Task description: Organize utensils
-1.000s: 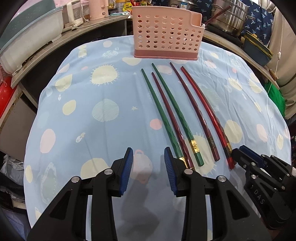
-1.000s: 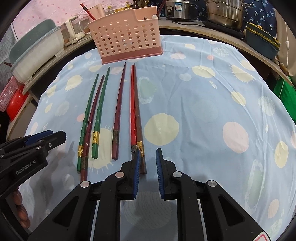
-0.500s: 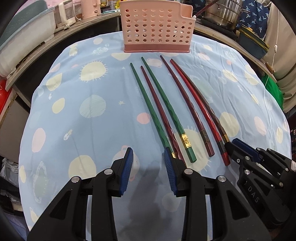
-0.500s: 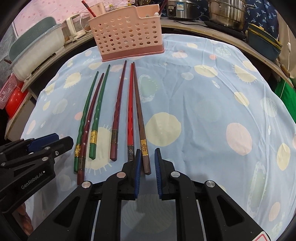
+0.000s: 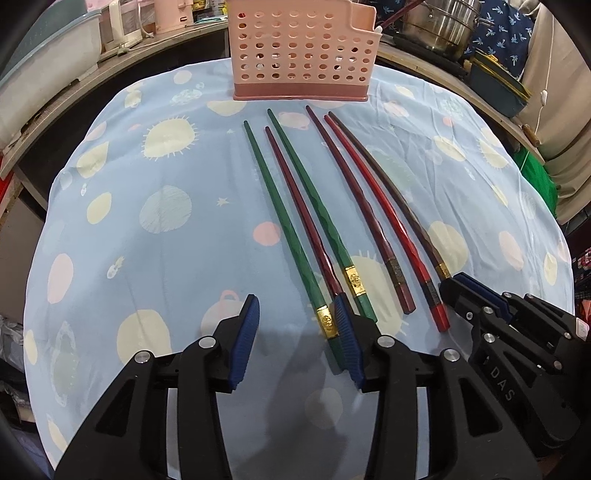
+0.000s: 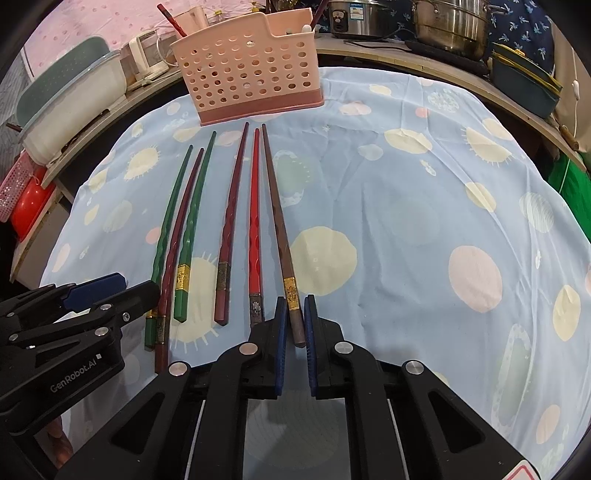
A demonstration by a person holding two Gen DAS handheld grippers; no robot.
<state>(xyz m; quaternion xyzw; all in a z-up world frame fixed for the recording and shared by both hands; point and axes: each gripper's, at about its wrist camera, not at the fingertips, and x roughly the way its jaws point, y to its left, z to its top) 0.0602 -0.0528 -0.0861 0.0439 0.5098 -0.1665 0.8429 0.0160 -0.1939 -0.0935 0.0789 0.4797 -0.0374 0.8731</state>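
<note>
Several chopsticks lie side by side on the blue spotted cloth [image 5: 155, 236], tips toward the pink perforated basket [image 5: 303, 55] [image 6: 251, 74]. My right gripper [image 6: 294, 314] [image 5: 456, 286] is shut on the thick end of the brown chopstick [image 6: 279, 221] [image 5: 399, 195], the rightmost one. Beside it lie a bright red chopstick [image 6: 254, 221] and a dark red one [image 6: 231, 214]. My left gripper [image 5: 295, 302] [image 6: 110, 290] hovers over the left group with its jaws opening. The gold-banded end of the leftmost green chopstick [image 5: 284, 229] sits between them by the right pad [image 5: 347, 332], not pinched.
Steel pots [image 6: 450, 26] and a dark lidded container [image 6: 524, 85] stand on the counter behind at the right. A pale tub [image 6: 70, 103] and a red basin [image 6: 29, 206] are at the left. A green bag [image 6: 569, 177] hangs off the table's right edge.
My right jaws have shut onto the brown chopstick's end. My left jaws have widened, and the left gripper has edged a little toward the basket over the green chopstick's end.
</note>
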